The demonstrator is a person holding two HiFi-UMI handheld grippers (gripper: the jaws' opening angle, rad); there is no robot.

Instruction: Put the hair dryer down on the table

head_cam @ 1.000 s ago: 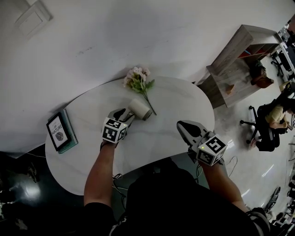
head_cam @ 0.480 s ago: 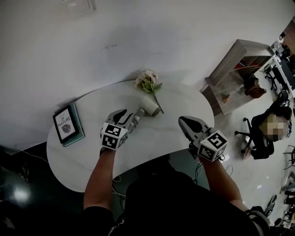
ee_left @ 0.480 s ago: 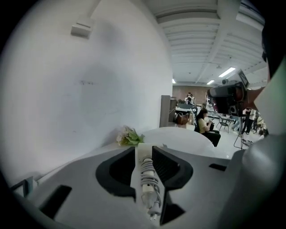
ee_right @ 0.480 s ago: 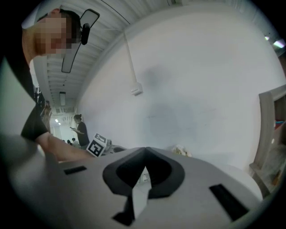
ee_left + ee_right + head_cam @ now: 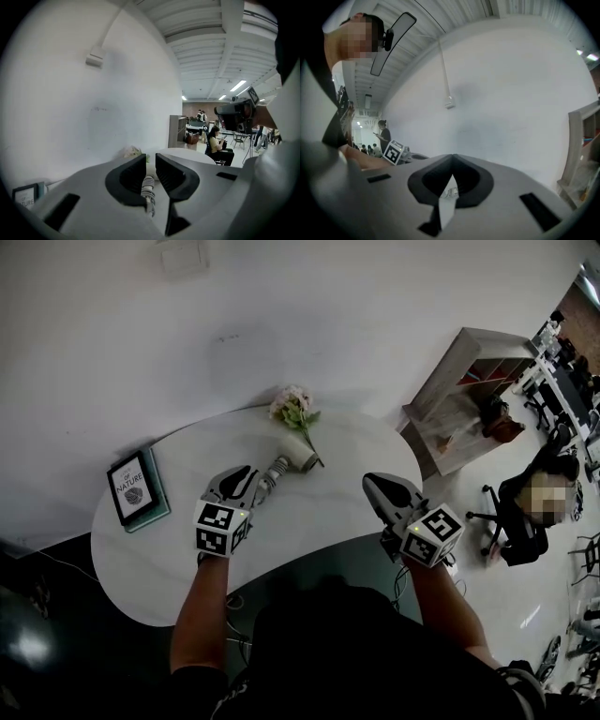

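Observation:
The white hair dryer (image 5: pixel 298 457) lies on the white table (image 5: pixel 319 521), its barrel beside the flower stem and its ribbed cord end (image 5: pixel 269 475) pointing at my left gripper (image 5: pixel 249 483). The left jaws are closing to a narrow gap. In the left gripper view the ribbed cord end (image 5: pixel 148 188) lies between them, and I cannot see the pads pressing on it at my left gripper (image 5: pixel 150 161). My right gripper (image 5: pixel 372 484) hovers over the table's right edge with its jaws together. In the right gripper view a thin white strip shows in the seam at my right gripper (image 5: pixel 452 158).
A sprig of pale flowers (image 5: pixel 292 408) lies at the table's far edge by the wall. A framed picture on a teal book (image 5: pixel 132 491) rests at the left end. A wooden shelf unit (image 5: pixel 459 404) and a seated person (image 5: pixel 530 512) are off to the right.
My left gripper has drawn back from the hair dryer toward me, so more of the handle and ribbed cord end shows. Its jaws have narrowed. The right gripper has barely moved.

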